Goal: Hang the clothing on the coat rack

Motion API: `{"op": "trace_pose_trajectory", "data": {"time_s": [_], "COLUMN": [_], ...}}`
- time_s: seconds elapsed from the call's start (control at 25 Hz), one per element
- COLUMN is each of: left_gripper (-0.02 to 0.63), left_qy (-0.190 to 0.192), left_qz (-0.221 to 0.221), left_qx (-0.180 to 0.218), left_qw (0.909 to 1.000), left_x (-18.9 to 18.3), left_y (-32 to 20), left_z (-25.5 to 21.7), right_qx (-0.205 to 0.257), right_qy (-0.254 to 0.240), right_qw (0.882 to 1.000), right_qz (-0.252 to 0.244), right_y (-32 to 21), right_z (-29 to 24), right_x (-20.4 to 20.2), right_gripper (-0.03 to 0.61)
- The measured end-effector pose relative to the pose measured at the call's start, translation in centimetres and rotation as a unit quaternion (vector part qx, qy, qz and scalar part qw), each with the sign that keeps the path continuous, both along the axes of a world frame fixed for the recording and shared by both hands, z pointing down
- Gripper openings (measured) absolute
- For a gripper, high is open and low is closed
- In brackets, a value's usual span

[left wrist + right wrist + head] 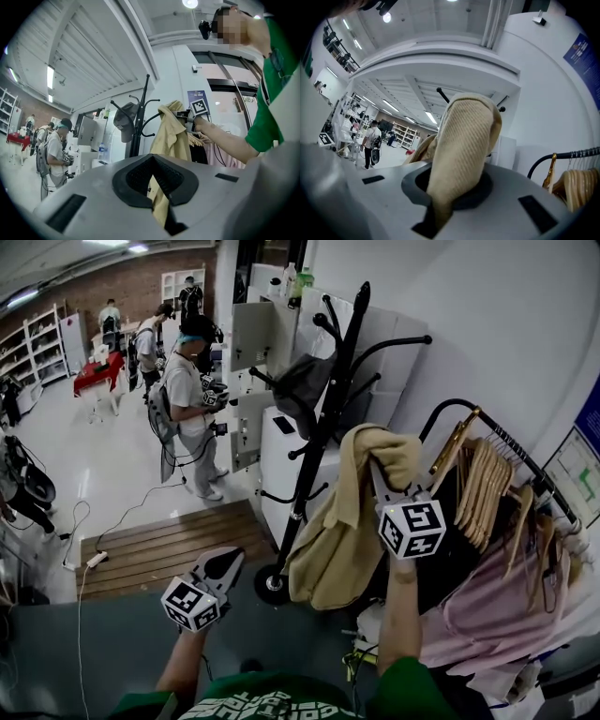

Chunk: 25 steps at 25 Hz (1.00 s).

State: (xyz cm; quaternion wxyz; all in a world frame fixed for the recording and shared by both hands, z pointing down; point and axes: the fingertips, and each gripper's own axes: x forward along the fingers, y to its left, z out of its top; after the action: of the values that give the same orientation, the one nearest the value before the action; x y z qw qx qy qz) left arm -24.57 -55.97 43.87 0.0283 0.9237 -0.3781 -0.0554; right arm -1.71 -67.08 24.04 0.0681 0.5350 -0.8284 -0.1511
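Note:
A black coat rack stands in front of me with a dark cap on one hook. My right gripper is raised beside the rack's right-hand hooks and is shut on the top of a tan knitted garment, which hangs down from it. In the right gripper view the tan garment fills the jaws. My left gripper is low and to the left, apart from the garment, its jaws together with nothing in them. In the left gripper view the garment hangs beside the rack.
A clothes rail with wooden hangers and a pink garment is close on the right. White cabinets stand behind the rack. A wooden platform lies at the left, and a person stands farther back.

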Motion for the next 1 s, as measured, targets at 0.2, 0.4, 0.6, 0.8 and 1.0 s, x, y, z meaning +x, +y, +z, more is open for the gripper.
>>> {"op": "trace_pose_trajectory", "data": {"time_s": [0.2,0.4,0.6,0.8,1.0], "left_gripper": [-0.006,-0.006,-0.006,-0.006,-0.006], "left_qy": [0.001,0.000,0.003,0.000,-0.002], "left_qz": [-0.002,-0.006,-0.015,-0.018,-0.022], "left_qx": [-0.003,-0.006,-0.007,-0.013,-0.015], "left_qw": [1.0000,1.0000,0.9999,0.9998,0.9996], "left_x": [-0.6,-0.9,-1.6,-1.7,-1.1], "left_y": [-0.2,-0.4,-0.2,0.0,0.7], "left_z": [0.3,0.4,0.5,1.0,1.2], "right_qx": [-0.015,-0.038,-0.052,-0.052,-0.063], "right_qy": [0.011,0.014,0.008,-0.002,-0.021], "right_qw": [1.000,0.999,0.999,0.999,0.998], "right_qz": [0.002,0.002,0.001,0.004,-0.012], "right_y": [-1.5,-2.7,-3.3,-3.3,-2.6], "right_z": [1.4,3.4,5.0,5.8,6.4], "right_x": [-0.8,-1.4,-1.8,-1.4,-1.2], "right_gripper": [0.041,0.041,0.041,0.041,0.043]}}
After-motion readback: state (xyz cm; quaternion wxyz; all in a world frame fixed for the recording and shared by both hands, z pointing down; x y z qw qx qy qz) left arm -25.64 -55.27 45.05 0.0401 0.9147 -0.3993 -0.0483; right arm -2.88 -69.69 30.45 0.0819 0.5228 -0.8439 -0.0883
